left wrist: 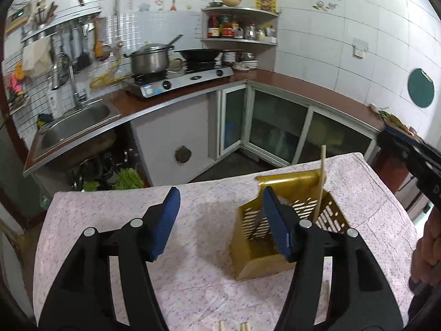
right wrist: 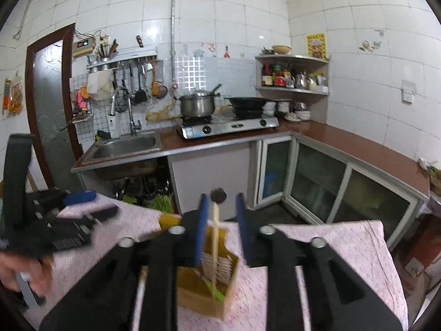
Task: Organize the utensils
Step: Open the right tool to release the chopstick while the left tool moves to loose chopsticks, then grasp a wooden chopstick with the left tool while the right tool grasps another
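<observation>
A yellow slotted utensil holder point(left wrist: 286, 229) stands on the cloth-covered table point(left wrist: 198, 270). One wooden chopstick point(left wrist: 320, 182) leans upright inside it. My left gripper point(left wrist: 220, 223) is open and empty, above the table just left of the holder, its right finger in front of the holder. In the right wrist view the holder point(right wrist: 206, 284) sits below my right gripper point(right wrist: 220, 229), which is open; the chopstick point(right wrist: 215, 237) stands between the fingers without touching them. Something green point(right wrist: 216, 292) lies in the holder's bottom. Chopstick ends point(left wrist: 233, 326) show at the table's near edge.
The kitchen counter point(right wrist: 344, 143) wraps behind the table with a sink point(right wrist: 125, 144), a gas stove point(right wrist: 228, 127) with pot and wok, and glass cabinet doors point(right wrist: 317, 179). Floor gap lies between table and counter.
</observation>
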Demonstrator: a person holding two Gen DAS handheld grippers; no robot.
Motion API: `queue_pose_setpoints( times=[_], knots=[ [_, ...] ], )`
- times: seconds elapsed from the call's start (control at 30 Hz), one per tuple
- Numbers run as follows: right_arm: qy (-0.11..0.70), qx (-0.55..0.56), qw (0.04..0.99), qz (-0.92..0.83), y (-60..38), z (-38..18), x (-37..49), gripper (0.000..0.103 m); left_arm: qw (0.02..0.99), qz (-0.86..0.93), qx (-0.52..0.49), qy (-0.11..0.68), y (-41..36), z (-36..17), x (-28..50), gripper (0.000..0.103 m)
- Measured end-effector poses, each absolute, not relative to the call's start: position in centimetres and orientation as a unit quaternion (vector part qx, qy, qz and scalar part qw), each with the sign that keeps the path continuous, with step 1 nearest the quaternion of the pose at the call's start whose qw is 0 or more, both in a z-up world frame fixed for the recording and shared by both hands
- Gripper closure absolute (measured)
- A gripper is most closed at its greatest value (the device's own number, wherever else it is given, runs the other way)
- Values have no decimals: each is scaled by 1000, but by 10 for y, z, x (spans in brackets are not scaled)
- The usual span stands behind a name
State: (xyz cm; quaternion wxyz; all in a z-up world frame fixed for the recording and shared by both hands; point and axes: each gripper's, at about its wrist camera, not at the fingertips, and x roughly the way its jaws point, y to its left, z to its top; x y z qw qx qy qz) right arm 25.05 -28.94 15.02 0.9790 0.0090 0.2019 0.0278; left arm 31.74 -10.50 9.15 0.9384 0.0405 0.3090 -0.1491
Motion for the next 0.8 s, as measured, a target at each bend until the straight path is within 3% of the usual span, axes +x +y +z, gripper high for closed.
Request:
queue_pose_setpoints(
  times=[0.2, 0.43, 0.8],
  knots=[
    [259, 41, 965, -2, -331, 102, 204, 69, 932, -135, 31, 335, -69, 58, 282, 42],
    [312, 68, 947, -24, -348, 36, 148, 69, 906, -130, 40, 401, -56, -21, 221, 42],
    [330, 80, 941, -10, -347, 12, 122, 63, 881, -135, 74, 448, -73, -76, 193, 42]
  ],
)
